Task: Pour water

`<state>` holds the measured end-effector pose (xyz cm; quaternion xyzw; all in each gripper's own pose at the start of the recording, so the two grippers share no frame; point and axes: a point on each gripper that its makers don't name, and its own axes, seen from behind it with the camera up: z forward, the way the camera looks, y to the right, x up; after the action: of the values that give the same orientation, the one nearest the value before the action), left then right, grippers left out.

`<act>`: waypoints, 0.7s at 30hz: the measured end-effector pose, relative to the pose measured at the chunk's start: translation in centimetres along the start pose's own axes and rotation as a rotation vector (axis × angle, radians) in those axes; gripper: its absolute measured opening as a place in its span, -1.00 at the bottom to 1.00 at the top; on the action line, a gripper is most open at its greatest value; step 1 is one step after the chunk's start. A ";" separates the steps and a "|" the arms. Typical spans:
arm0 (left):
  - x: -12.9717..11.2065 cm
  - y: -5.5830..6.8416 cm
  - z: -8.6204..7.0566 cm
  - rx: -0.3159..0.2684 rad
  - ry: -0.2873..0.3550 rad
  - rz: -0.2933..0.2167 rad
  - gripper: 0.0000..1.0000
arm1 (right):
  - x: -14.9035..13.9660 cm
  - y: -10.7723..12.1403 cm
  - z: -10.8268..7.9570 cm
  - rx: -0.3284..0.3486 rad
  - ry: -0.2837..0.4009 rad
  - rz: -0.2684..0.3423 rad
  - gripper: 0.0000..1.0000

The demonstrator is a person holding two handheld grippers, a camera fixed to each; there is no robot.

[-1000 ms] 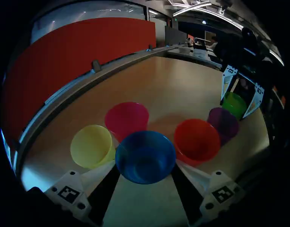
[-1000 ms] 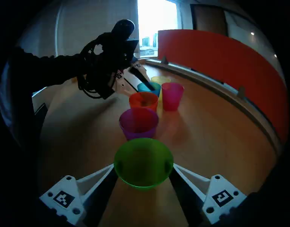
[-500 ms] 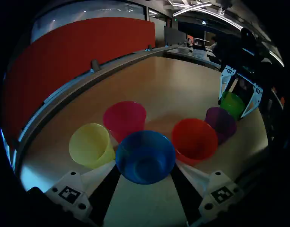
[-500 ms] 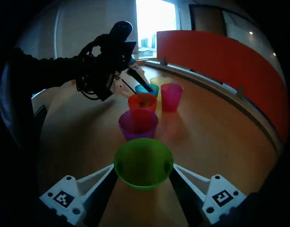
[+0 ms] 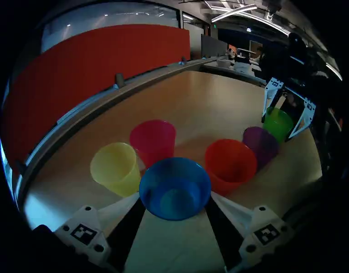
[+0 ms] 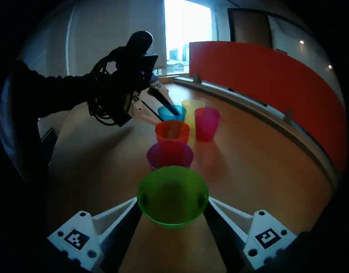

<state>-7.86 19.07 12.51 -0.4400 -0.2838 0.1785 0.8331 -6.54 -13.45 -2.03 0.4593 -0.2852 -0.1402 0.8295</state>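
My left gripper [image 5: 174, 196] is shut on a blue cup [image 5: 174, 189], held upright just above the wooden table [image 5: 211, 100]. Beyond it stand a yellow cup [image 5: 116, 168], a pink cup [image 5: 152, 141], an orange cup [image 5: 230, 164] and a purple cup [image 5: 261, 144]. My right gripper [image 6: 173, 200] is shut on a green cup [image 6: 172, 194], upright and lifted in front of the purple cup [image 6: 170, 155]. In the right gripper view the left gripper [image 6: 167, 107] and its blue cup [image 6: 171, 112] hang behind the orange cup [image 6: 172, 131]. The right gripper [image 5: 286, 113] also shows far off with the green cup [image 5: 277, 123].
A red partition [image 5: 83, 63] with a raised ledge runs along the table's far edge. A person's dark sleeve [image 6: 47, 95] reaches in from the left of the right gripper view. Open tabletop [image 6: 265, 168] lies to the right of the cup row.
Both held cups have risen a little: the blue cup sits higher over the table, and the green cup now overlaps the purple cup's near side.
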 end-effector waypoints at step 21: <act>2.5 0.9 -6.4 0.095 0.111 -0.040 0.65 | 4.4 -1.5 -1.6 -0.023 0.100 -0.022 0.80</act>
<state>-1.92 16.92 9.62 -0.4033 -0.2370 0.1504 0.8709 -2.03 -15.31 -2.43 0.4595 -0.2364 -0.1295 0.8463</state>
